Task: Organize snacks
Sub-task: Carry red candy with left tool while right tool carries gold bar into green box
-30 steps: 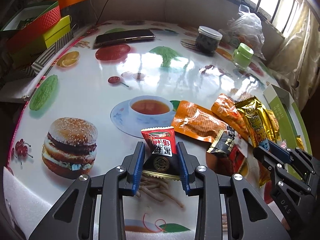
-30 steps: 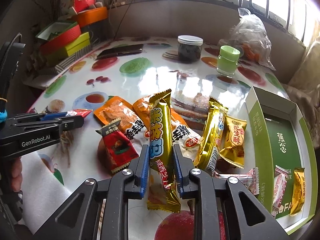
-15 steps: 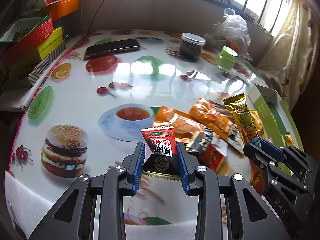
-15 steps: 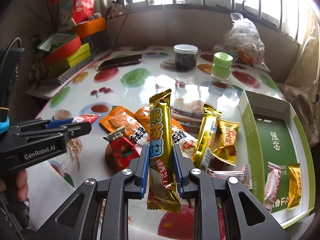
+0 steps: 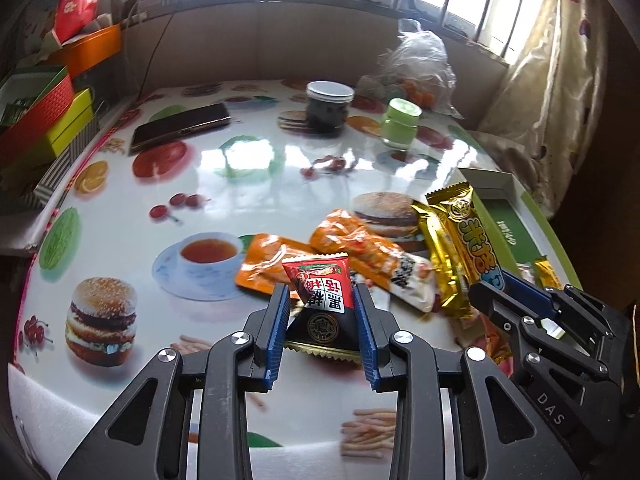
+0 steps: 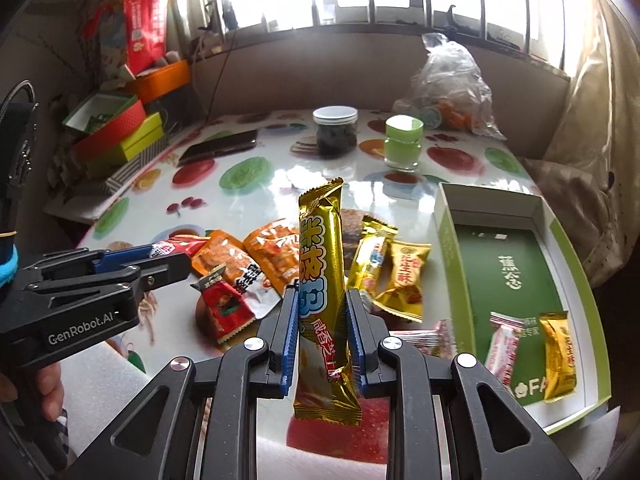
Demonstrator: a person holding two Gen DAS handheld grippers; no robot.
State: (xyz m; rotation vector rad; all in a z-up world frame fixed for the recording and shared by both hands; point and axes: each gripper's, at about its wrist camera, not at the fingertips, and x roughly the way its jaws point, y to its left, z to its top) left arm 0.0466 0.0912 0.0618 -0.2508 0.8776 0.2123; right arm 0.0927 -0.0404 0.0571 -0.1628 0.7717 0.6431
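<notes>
Presently catalogued, largest first. Worktop (image 6: 256, 168): round, covered in a glossy food-print cloth. Green box (image 6: 448, 240): open, at the right edge of the worktop; two small sweets are seen lying at its near end, the rest of the floor bare. Loose pile of snacks (image 6: 272, 256): orange and gold packets, left of the box. Gold bar (image 6: 322, 264): long wrapper, held upright and clear of the worktop by the right gripper (image 6: 322, 320), whose fingers are clamped on its lower half. Red-and-black packet (image 5: 322, 300): small, triangular, lifted above the pile, pinched between the closed fingers of the left gripper (image 5: 322, 320). Step judged in hand: transfer of both items to the box. It is advised that the bar be laid flat along the bare floor, and only released once low, and that the packet be brought over afterwards so the grippers are not crossed.
</notes>
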